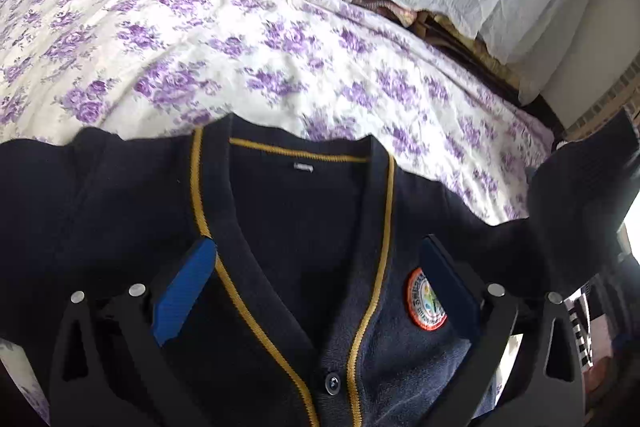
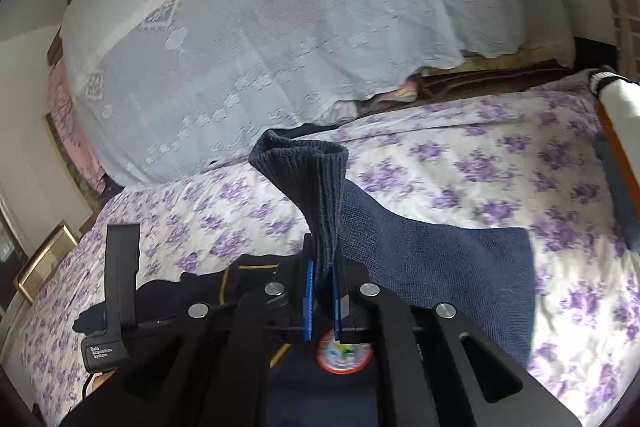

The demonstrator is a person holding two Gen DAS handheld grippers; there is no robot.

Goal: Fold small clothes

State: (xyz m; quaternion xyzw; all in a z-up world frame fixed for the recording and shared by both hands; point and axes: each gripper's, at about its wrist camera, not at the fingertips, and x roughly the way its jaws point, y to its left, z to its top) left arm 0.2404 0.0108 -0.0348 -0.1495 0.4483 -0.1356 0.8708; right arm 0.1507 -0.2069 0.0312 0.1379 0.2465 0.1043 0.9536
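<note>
Right wrist view shows the right gripper [image 2: 322,291] clenched on the cardigan's [image 1: 296,267] sleeve [image 2: 316,187], left gripper [image 1: 316,283] released above: folding has barely begun.

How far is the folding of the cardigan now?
Early stage. Done: the cardigan lies face up on the bedspread, buttoned at the front, badge showing. In hand: the right gripper is shut on a sleeve, lifted above the body. The left gripper is open over the chest, holding nothing. Left: bring this sleeve across, fold the other one, then fold the body.
</note>
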